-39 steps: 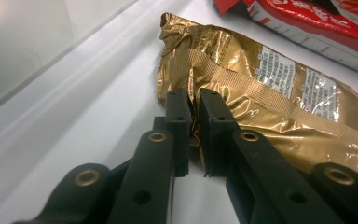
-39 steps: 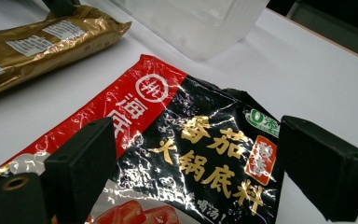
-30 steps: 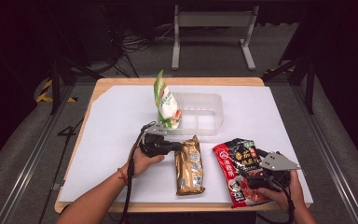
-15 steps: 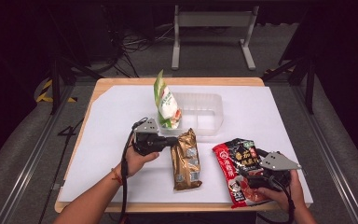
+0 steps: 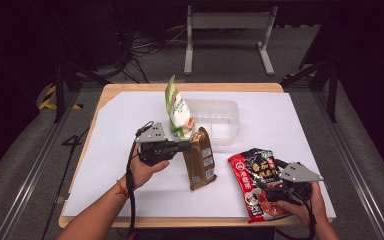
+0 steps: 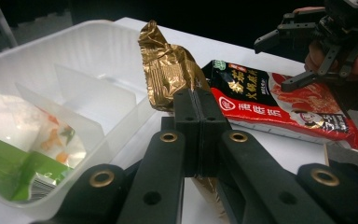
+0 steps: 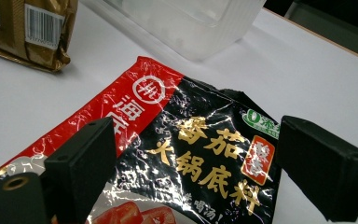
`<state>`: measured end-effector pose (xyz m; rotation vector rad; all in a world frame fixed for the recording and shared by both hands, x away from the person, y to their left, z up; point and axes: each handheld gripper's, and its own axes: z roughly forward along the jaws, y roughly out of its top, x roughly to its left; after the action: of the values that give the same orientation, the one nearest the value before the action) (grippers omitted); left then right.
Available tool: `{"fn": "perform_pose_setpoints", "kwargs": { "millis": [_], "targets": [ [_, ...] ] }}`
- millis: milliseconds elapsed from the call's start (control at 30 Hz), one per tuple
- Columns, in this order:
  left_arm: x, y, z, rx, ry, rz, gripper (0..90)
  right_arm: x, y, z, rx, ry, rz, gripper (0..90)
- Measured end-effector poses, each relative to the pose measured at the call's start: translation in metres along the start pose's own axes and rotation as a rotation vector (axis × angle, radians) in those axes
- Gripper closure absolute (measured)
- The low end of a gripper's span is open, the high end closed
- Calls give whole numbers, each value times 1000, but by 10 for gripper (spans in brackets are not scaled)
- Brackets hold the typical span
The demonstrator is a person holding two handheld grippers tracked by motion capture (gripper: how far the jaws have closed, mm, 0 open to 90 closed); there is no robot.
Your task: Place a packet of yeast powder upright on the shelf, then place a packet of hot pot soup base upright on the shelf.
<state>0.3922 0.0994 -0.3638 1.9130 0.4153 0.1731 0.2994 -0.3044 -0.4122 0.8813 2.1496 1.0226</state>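
Observation:
A gold foil packet (image 5: 201,157) stands tilted on the white table cover, its upper left edge lifted. My left gripper (image 5: 186,146) is shut on that edge. In the left gripper view the closed jaws (image 6: 199,116) pinch the crinkled gold foil packet (image 6: 168,70). A red and black sauce packet (image 5: 257,182) lies flat at the front right. My right gripper (image 5: 269,187) is over it, open. In the right gripper view its own jaws (image 7: 205,163) stand wide apart on either side of the red and black packet (image 7: 191,140), not pressing it.
A clear plastic tray (image 5: 220,112) with dividers sits behind the gold packet. A green and white snack bag (image 5: 179,110) stands upright at its left end. The wooden table edge (image 5: 190,222) runs along the front. Black stands and cables are on the floor beyond.
My left gripper has risen and moved back toward the tray, pulling the gold packet up from lying flat to a tilted, nearly standing pose. The right gripper and red packet stayed put.

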Motion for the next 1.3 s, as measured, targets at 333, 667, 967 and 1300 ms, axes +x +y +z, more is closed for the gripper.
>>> {"fn": "perform_pose_setpoints", "kwargs": {
  "millis": [333,667,967,1300],
  "targets": [
    [2,8,-4,-27,9,13,897,-3,0,0,-15,-10,20,130],
    [3,14,-10,-65,37,8,897,-4,2,-4,-60,-27,31,137],
    [5,23,-11,-76,67,21,897,-4,2,-3,-68,-28,29,140],
    [9,42,-6,-128,93,25,897,-4,2,-3,-74,-24,36,137]
  ]
}}
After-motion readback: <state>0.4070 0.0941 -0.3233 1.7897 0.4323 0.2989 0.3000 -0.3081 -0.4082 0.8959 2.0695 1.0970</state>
